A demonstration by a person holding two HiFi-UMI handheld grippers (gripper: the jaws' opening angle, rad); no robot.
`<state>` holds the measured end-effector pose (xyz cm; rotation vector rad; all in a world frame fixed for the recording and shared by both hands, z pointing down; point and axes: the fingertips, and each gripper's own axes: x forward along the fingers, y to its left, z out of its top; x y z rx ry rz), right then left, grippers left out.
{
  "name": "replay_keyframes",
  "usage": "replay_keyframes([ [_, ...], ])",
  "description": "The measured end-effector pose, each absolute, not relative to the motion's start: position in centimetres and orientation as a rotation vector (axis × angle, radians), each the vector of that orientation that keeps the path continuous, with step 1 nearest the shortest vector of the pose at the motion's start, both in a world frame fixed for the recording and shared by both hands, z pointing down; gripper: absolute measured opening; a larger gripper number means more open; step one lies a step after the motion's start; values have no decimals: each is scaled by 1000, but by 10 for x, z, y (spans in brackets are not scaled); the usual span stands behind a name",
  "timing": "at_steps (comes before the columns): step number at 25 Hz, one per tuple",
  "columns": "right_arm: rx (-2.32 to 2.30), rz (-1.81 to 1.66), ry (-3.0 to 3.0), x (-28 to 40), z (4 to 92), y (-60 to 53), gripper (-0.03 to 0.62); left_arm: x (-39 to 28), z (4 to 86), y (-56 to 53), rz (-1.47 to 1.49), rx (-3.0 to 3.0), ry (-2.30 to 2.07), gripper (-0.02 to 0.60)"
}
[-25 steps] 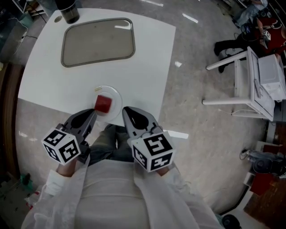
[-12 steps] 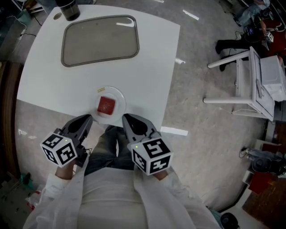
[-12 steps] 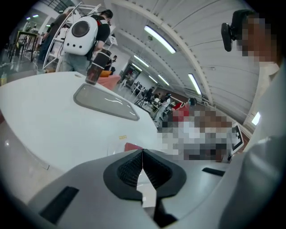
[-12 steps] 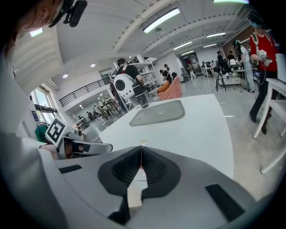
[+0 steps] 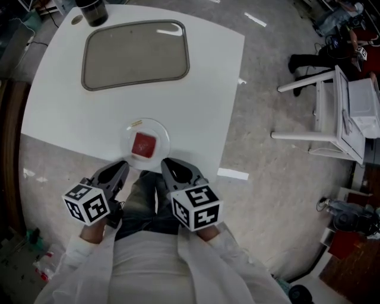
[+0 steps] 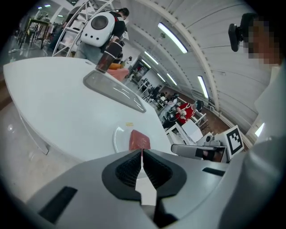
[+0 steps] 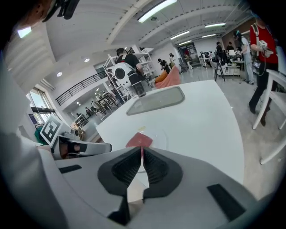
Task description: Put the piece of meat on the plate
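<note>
One piece of meat (image 5: 144,145), one plate (image 5: 127,134), one tray (image 5: 135,54) and one dark cup (image 5: 92,10) are counted on one table (image 5: 208,89). Two grippers are seen: the left gripper (image 5: 123,165) and the right gripper (image 5: 166,162).

White table (image 5: 65,113), square top with rounded corners, standing on a pale speckled floor (image 5: 279,196). Far half: empty grey tray (image 5: 135,53), rounded rectangle. Dark container (image 5: 92,10) at far left corner, beside the tray. Near edge: clear plate (image 5: 126,138); small yellowish scrap (image 5: 136,123) just beside its far rim.
</note>
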<state>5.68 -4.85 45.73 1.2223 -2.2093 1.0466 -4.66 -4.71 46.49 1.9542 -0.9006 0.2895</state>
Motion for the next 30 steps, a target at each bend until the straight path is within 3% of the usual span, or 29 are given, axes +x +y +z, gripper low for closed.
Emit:
replay_keyframes([
  [14,1259,1149,-2106,68,488,-55,18,-56,490,-53,297,1819,-971,16],
  [21,1267,1177,-2079,72,498,-56,20,-58,501,-52,307,1773,-983,77],
  [24,1247,1203,-2071,70,501,-56,75,-57,503,-52,316,1765,-984,81],
  [30,1264,1228,-2041,69,508,-58,86,-59,504,-55,315,1761,-983,84],
])
